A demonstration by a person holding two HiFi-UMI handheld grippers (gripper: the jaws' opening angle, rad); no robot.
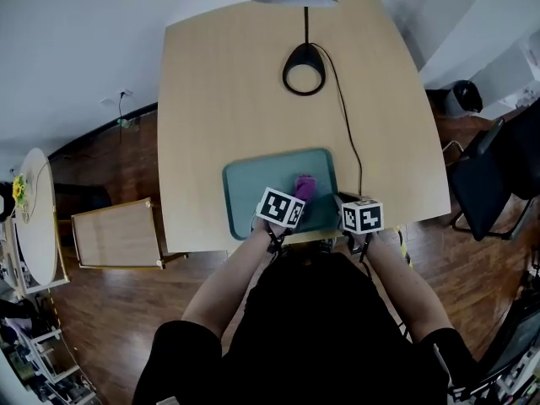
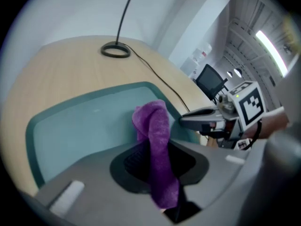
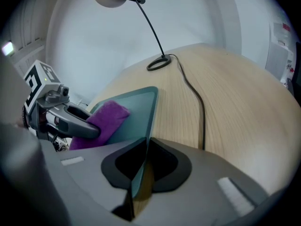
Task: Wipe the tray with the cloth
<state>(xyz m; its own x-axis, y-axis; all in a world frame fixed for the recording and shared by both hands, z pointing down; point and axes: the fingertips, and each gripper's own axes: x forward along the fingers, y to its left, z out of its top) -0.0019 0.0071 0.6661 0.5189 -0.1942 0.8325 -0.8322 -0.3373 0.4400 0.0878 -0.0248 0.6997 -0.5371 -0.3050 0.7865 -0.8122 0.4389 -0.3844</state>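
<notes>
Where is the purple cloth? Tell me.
Head view: the purple cloth is pinched in the left claw, over the near right of the teal tray, beside the right claw clamping its rim.

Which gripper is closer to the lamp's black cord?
Right. The right gripper clamps the tray beside the cord; the left gripper holds the cloth farther across it.

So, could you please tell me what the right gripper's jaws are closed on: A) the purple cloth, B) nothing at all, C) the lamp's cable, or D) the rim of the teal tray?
D: in the right gripper view, the rim of the tray runs between the shut jaws of the right gripper; the purple cloth is in the left gripper.
</notes>
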